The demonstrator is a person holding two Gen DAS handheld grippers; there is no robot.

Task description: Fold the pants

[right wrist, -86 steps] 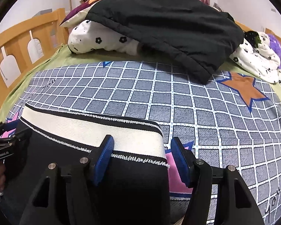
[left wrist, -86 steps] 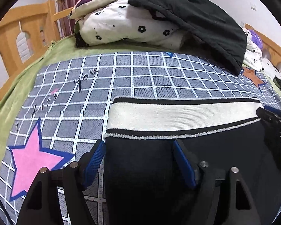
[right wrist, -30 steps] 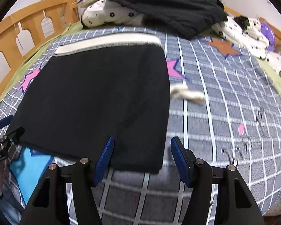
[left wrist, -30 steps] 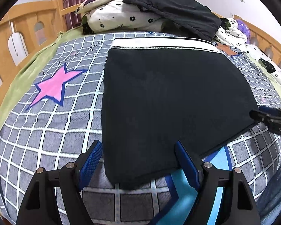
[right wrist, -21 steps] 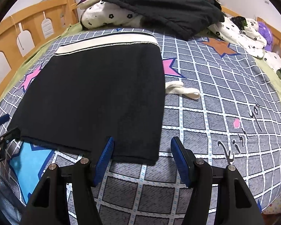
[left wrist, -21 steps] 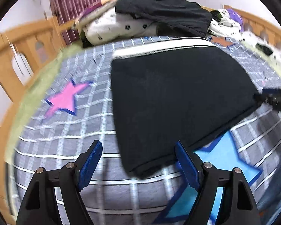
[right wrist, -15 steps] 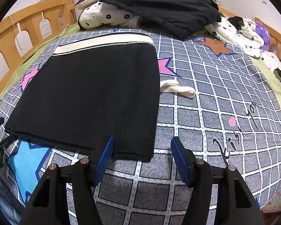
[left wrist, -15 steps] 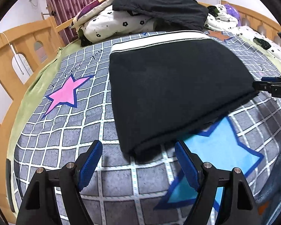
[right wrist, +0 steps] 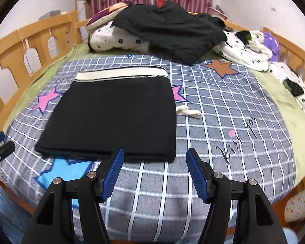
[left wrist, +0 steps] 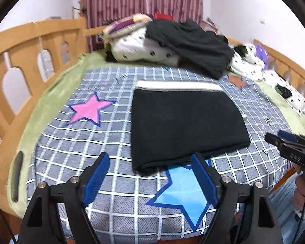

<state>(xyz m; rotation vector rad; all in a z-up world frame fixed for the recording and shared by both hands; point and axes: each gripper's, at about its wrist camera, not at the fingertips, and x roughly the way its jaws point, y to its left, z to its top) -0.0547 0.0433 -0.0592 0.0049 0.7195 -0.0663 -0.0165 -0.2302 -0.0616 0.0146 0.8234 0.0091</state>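
Note:
The black pants (left wrist: 183,126) (right wrist: 116,113) lie folded flat on the checked blanket, a neat rectangle with the white waistband (left wrist: 179,85) (right wrist: 122,73) at the far end. My left gripper (left wrist: 150,174) hangs above the near fold edge, its jaws opening, with nothing between the blue pads. My right gripper (right wrist: 153,168) hovers open just short of the pants' near right corner, also holding nothing. Each gripper shows at the edge of the other's view.
A pile of pillows and dark clothing (right wrist: 162,26) sits at the head of the bed. A small white sock (right wrist: 188,111) lies right of the pants. Wooden rails (left wrist: 30,46) run along the bed's left and far right sides. The blanket's near edge (right wrist: 172,233) drops off below.
Both grippers have pulled back and up from the pants' near edge; the whole folded garment now shows farther off. The left jaws stand slightly wider.

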